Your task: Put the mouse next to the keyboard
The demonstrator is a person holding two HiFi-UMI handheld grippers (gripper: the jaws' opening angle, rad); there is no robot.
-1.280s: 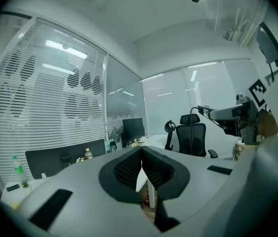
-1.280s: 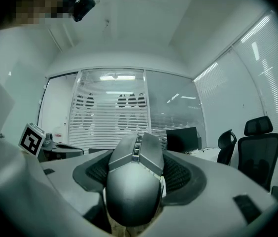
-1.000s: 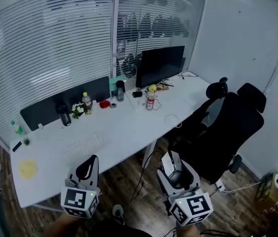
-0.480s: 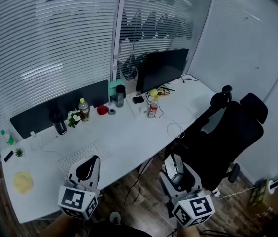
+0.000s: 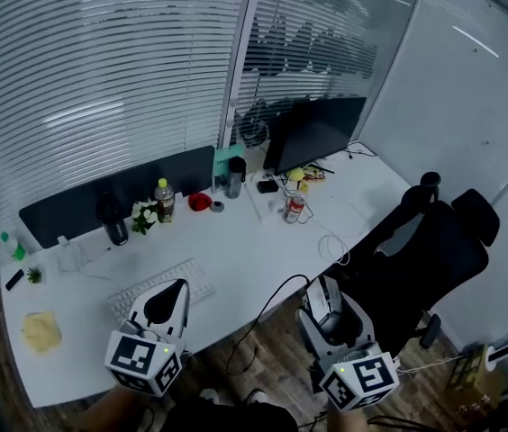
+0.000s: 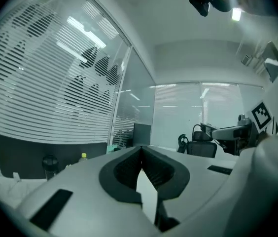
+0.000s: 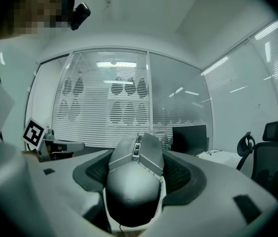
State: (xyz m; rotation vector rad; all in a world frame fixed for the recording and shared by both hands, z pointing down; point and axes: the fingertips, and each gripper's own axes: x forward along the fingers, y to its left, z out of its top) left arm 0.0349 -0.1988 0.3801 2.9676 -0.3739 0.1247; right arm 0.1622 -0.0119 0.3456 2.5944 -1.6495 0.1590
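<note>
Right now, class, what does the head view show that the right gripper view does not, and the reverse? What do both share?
Only the head view: the keyboard, a yellow-capped bottle and the wooden floor. Only the right gripper view: the mouse's scroll wheel, close up. Both: the mouse clamped in the jaws of the right gripper, the dark monitor and the black chair.

Dim, bluish pics; strip-light glare on blinds point(image 5: 101, 61); fisheye warp, dark corners.
</note>
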